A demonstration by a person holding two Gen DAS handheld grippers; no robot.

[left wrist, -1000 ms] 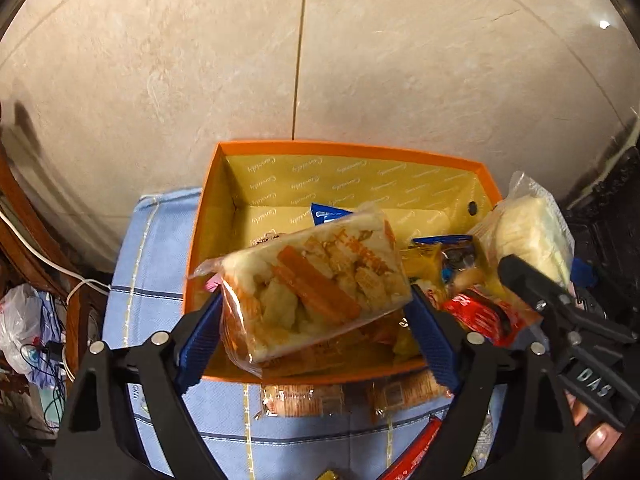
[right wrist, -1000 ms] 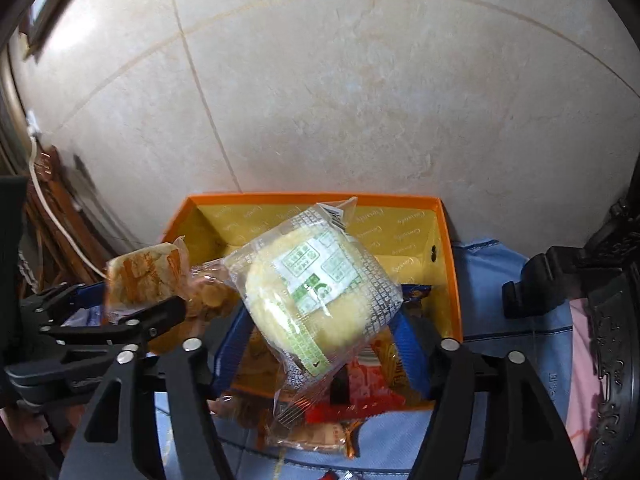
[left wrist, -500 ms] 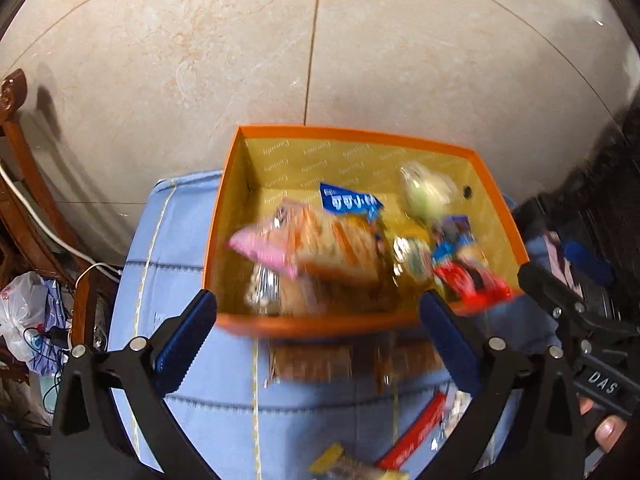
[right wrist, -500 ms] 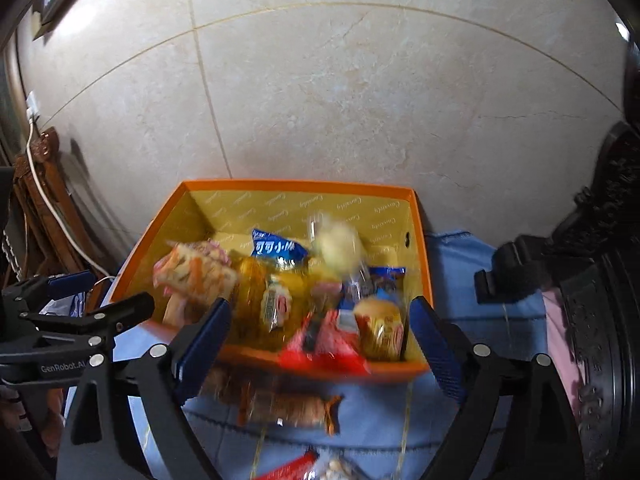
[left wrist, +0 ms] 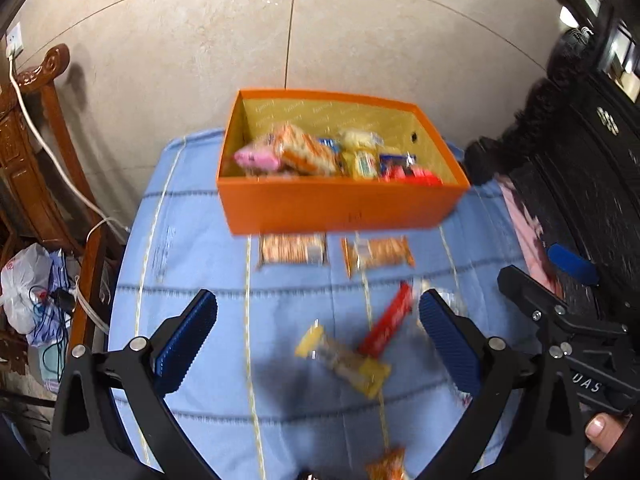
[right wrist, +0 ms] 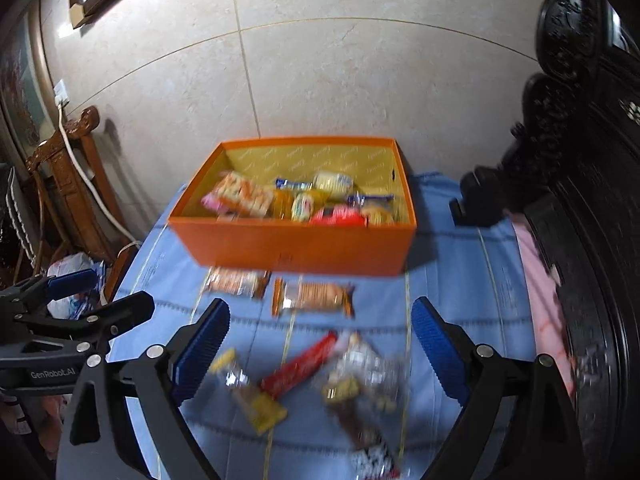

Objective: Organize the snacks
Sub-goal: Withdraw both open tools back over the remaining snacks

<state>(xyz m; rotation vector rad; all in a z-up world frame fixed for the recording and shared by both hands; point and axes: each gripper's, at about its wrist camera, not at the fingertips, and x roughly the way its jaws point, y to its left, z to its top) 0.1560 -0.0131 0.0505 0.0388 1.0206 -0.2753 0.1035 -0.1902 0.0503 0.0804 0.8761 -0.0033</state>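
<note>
An orange box (left wrist: 340, 208) (right wrist: 296, 246) with a yellow inside stands at the far end of a blue cloth and holds several snack packs. Loose snacks lie on the cloth in front of it: two orange cracker packs (left wrist: 292, 249) (left wrist: 378, 254), a red bar (left wrist: 387, 320) (right wrist: 300, 364), a yellow-ended bar (left wrist: 344, 360) (right wrist: 250, 392) and a clear crinkled pack (right wrist: 364, 376). My left gripper (left wrist: 316, 344) is open and empty above the cloth. My right gripper (right wrist: 320, 352) is open and empty above the loose snacks.
A beige tiled wall (left wrist: 360, 32) rises behind the box. A carved wooden chair (left wrist: 36, 152) with a white cable stands to the left, with plastic bags (left wrist: 24, 280) below. Dark carved furniture (right wrist: 580, 184) stands to the right. A pink cloth (right wrist: 540, 280) lies at the right edge.
Both grippers opened and dropped their packs into the box: left the orange cracker bag, right the round cake pack. Both then pulled back and up, so the loose snacks came into view.
</note>
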